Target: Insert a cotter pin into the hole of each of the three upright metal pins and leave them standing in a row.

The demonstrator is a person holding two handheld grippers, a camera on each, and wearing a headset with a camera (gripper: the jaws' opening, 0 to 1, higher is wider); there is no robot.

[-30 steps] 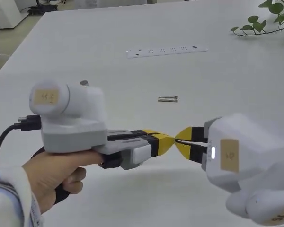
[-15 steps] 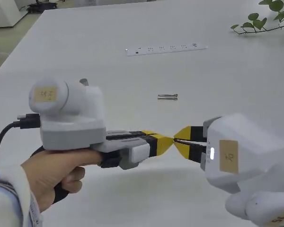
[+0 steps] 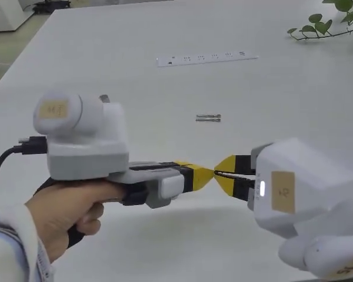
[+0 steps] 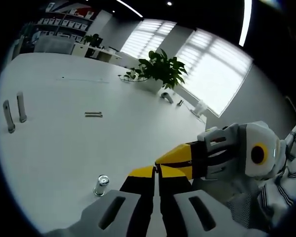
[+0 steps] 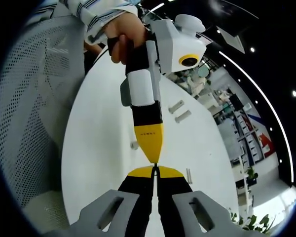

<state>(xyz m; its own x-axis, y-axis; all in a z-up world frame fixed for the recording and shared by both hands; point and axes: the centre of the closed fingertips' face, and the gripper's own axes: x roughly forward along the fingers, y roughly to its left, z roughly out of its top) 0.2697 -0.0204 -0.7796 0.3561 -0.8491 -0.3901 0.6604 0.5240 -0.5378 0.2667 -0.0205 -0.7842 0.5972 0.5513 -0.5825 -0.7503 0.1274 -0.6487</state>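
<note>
My left gripper [image 3: 207, 174] and right gripper [image 3: 221, 174] meet tip to tip above the table, both with yellow jaws closed. A thin cotter pin [image 3: 238, 174] shows as a dark sliver between the right jaws, and its tip reaches the left gripper's point. Two more cotter pins [image 3: 209, 118] lie side by side on the table beyond. In the left gripper view, two upright metal pins [image 4: 9, 116] [image 4: 21, 106] stand at the far left and a third metal pin [image 4: 101, 185] stands close below my jaws [image 4: 158, 170]. The right gripper view looks along its jaws [image 5: 155, 170] at the left gripper [image 5: 148, 133].
A white power strip [image 3: 206, 59] lies across the far side of the table. A green plant [image 3: 323, 26] trails in at the back right. A black cable [image 3: 0, 170] runs from the left gripper. A mesh chair [image 5: 34, 113] stands beside the table [image 3: 282, 100].
</note>
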